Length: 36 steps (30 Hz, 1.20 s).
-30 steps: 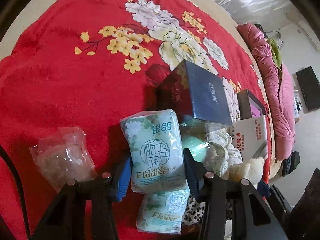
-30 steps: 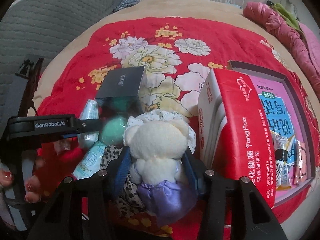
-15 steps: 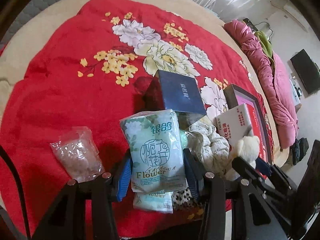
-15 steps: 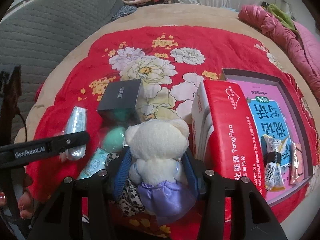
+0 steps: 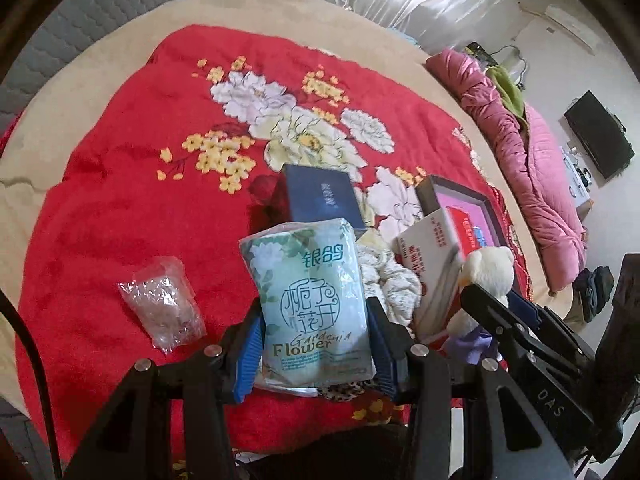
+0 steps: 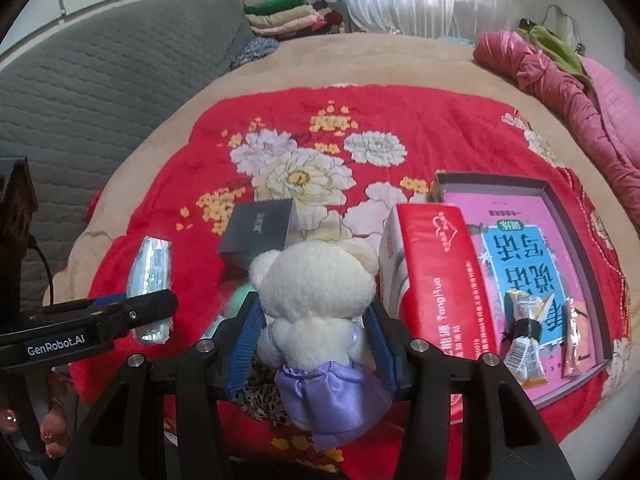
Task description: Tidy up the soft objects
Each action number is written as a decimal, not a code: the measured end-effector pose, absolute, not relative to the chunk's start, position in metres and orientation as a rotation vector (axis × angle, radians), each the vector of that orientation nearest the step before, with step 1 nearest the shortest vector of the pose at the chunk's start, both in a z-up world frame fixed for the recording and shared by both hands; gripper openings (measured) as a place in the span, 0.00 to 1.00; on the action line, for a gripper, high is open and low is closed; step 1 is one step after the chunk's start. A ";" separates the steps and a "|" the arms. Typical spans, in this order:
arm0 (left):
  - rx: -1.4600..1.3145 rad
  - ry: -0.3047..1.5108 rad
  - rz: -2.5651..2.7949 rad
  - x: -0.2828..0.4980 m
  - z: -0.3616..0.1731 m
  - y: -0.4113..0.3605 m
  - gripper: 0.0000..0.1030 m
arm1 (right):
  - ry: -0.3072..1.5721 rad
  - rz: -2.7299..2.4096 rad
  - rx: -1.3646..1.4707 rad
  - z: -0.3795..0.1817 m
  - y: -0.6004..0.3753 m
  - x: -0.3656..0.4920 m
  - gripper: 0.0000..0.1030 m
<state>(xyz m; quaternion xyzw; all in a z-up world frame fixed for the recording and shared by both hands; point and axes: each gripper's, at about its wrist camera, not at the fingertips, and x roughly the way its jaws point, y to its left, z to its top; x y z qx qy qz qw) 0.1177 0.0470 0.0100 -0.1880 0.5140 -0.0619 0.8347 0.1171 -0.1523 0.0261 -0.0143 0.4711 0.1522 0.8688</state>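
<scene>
My left gripper point(image 5: 314, 344) is shut on a pale green tissue pack point(image 5: 312, 300) and holds it up above the red floral blanket point(image 5: 140, 200). My right gripper point(image 6: 312, 344) is shut on a white teddy bear point(image 6: 316, 292) in a purple skirt, also lifted. The bear also shows in the left wrist view point(image 5: 486, 276), and the tissue pack in the right wrist view point(image 6: 150, 280). A crumpled floral cloth point(image 5: 386, 276) and a leopard-print cloth point(image 6: 260, 396) lie on the blanket below. A green ball point(image 6: 240, 300) lies behind the bear.
A dark blue box point(image 5: 320, 200) stands mid-blanket. A red and white carton point(image 6: 436, 280) stands beside a flat open tray point(image 6: 572, 236) holding a pink sheet and snack packets. A clear plastic bag point(image 5: 164, 304) lies at left. A pink quilt point(image 5: 532, 176) lies at right.
Both grippers have risen and pulled back with their loads; the blanket and boxes look smaller and farther. The second tissue pack under the left gripper is mostly hidden now.
</scene>
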 end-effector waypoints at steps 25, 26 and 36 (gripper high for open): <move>-0.209 1.012 -0.253 0.095 0.072 -0.054 0.47 | 0.867 0.158 0.097 0.089 -0.261 0.088 0.51; -0.204 1.012 -0.256 0.095 0.074 -0.059 0.47 | 0.862 0.145 0.104 0.091 -0.269 0.086 0.51; -0.130 0.998 -0.332 0.092 0.088 -0.108 0.47 | 0.829 0.047 0.186 0.104 -0.331 0.075 0.51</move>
